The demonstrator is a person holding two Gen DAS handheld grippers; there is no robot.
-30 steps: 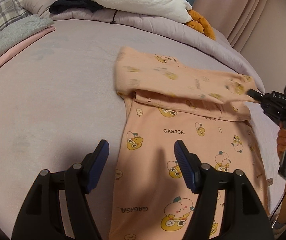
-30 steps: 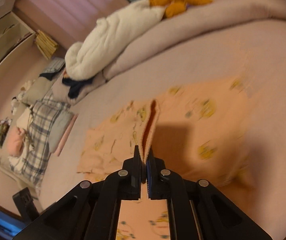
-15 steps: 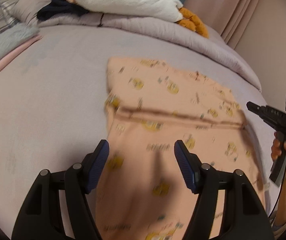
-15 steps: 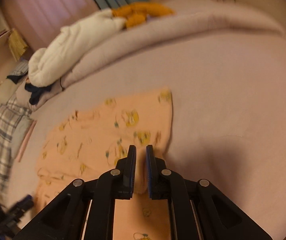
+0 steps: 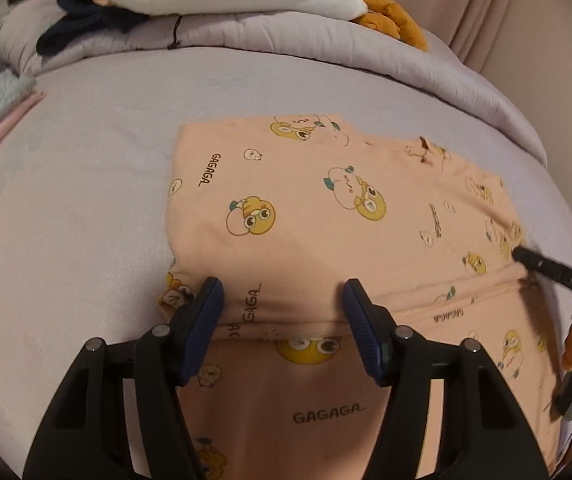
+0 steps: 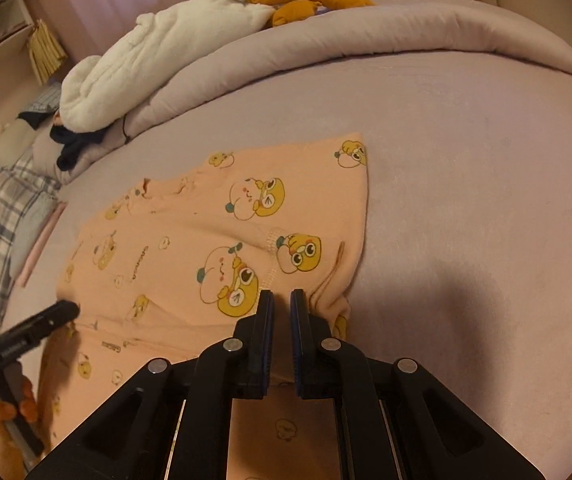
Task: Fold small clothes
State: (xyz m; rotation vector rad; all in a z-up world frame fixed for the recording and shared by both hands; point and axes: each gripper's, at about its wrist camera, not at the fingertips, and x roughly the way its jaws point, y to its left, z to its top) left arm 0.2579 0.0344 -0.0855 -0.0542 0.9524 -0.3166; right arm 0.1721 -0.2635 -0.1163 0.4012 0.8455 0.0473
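With the peach printed garment (image 5: 326,208) lying folded over itself mid-bed (image 5: 85,200), we are finishing one fold, left tongs (image 5: 281,304) spread and right tongs (image 6: 281,304) slightly parted, empty; next, a fresh grip.

Dim, warm indoor light; both views are sharp, with dark, curved fisheye edges and soft shadows on the lilac bed sheet (image 6: 466,200) near the right.

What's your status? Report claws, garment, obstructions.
Left claw open above the fold edge. Right claw slightly parted, gripping nothing. Peach cartoon-print cotton garment folded over, flat on the lilac bedspread. Nothing in the way.
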